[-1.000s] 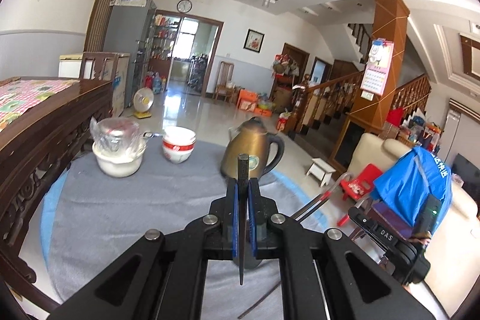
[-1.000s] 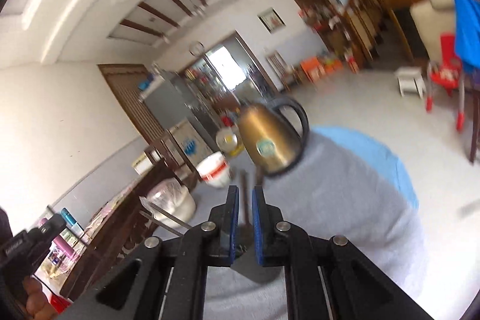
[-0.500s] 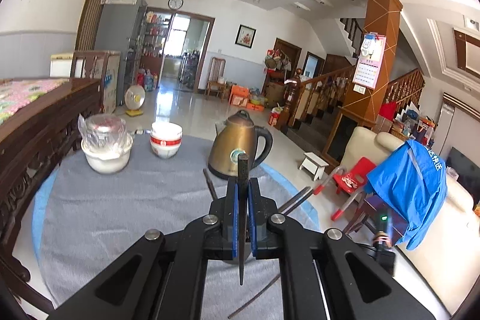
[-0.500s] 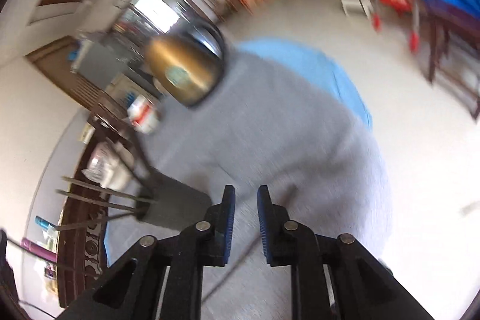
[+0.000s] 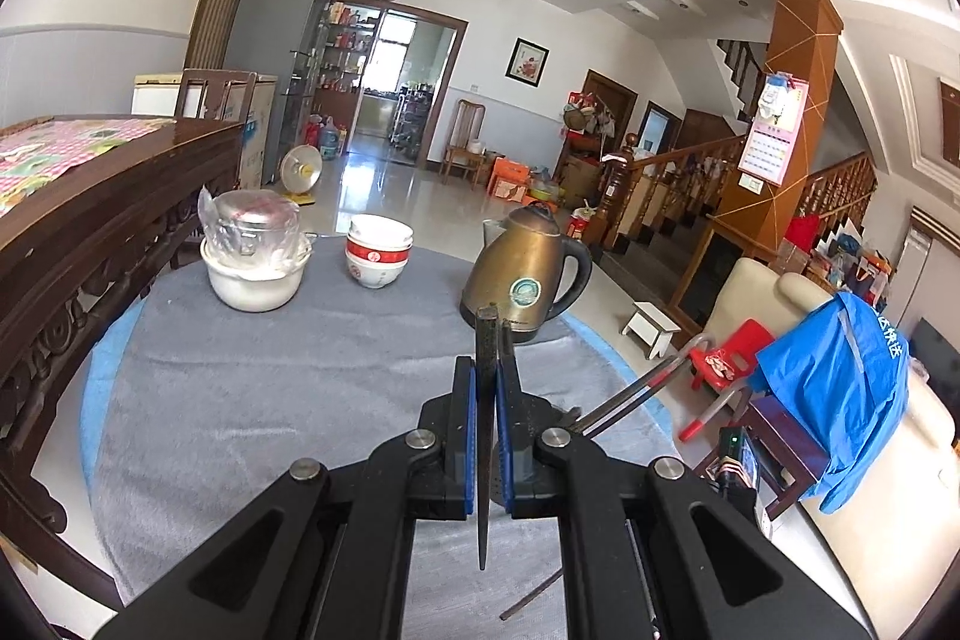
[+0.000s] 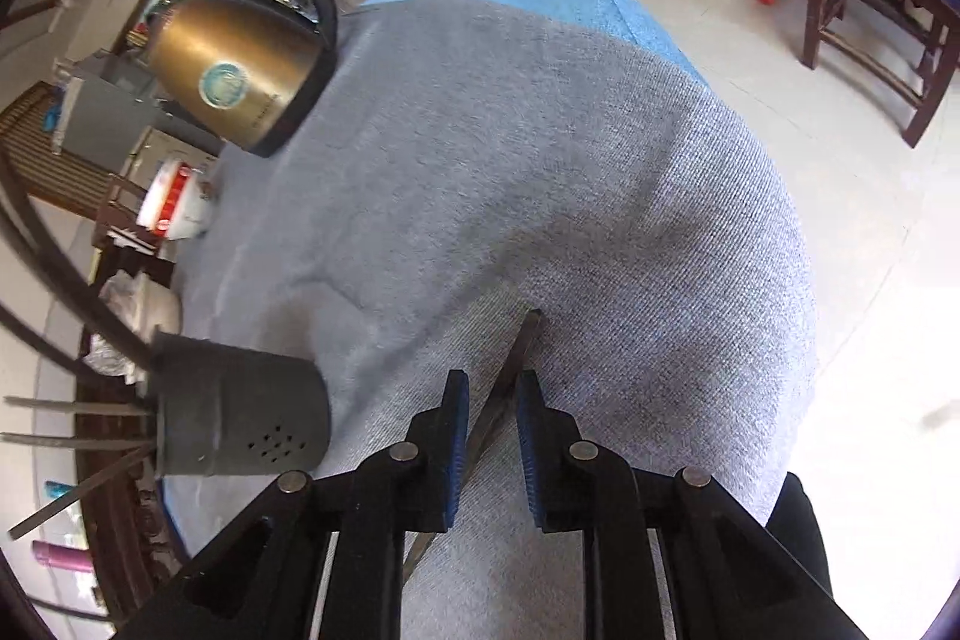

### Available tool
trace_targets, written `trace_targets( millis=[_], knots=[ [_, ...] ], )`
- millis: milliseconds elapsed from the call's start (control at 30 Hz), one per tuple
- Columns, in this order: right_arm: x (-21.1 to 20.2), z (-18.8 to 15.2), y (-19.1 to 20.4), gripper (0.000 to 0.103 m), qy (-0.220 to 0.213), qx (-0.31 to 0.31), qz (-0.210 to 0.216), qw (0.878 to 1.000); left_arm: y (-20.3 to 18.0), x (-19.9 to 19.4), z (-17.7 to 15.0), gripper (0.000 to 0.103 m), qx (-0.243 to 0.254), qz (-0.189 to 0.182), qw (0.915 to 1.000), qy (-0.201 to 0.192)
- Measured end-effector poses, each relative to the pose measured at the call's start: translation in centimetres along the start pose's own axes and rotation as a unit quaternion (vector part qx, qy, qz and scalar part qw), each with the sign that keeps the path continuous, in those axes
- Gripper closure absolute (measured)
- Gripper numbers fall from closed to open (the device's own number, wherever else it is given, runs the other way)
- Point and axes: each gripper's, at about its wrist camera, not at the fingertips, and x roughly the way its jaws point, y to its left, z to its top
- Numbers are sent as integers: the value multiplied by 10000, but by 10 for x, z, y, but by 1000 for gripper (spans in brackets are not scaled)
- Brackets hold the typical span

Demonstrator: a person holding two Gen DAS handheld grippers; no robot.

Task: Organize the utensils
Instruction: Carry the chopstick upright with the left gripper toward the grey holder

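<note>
Left gripper (image 5: 486, 400): fingers were clamped tight on a dark chopstick (image 5: 485, 436), which stood upright between the blue pads w/ both ends sticking out. Right gripper (image 6: 487, 427): fingers stood narrowly apart w/ a second chopstick (image 6: 521, 346) lying slantwise between them on the grey cloth; contact w/ the pads unclear. Left of it stood a dark utensil holder (image 6: 240, 415) w/ more chopsticks. Further back on the counter (image 6: 570, 148): brass kettle (image 5: 525, 274), bowls (image 5: 378, 250).
</note>
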Motion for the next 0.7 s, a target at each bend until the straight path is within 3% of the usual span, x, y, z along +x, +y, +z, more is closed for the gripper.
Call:
trace_targets(
  millis=[267, 400, 700],
  knots=[
    [26, 6, 32, 80, -168, -233, -403, 9988, 15, -1, -5, 97, -125, 56, 9999, 44],
    [28, 2, 46, 89, -340, -623, -731, 9948, 14, -4, -4, 97, -143, 74, 9999, 22],
    [-1, -5, 35, 95, -677, -619, 158, 9957, 7, -10, 3, 97, -86, 65, 9999, -15]
  ],
)
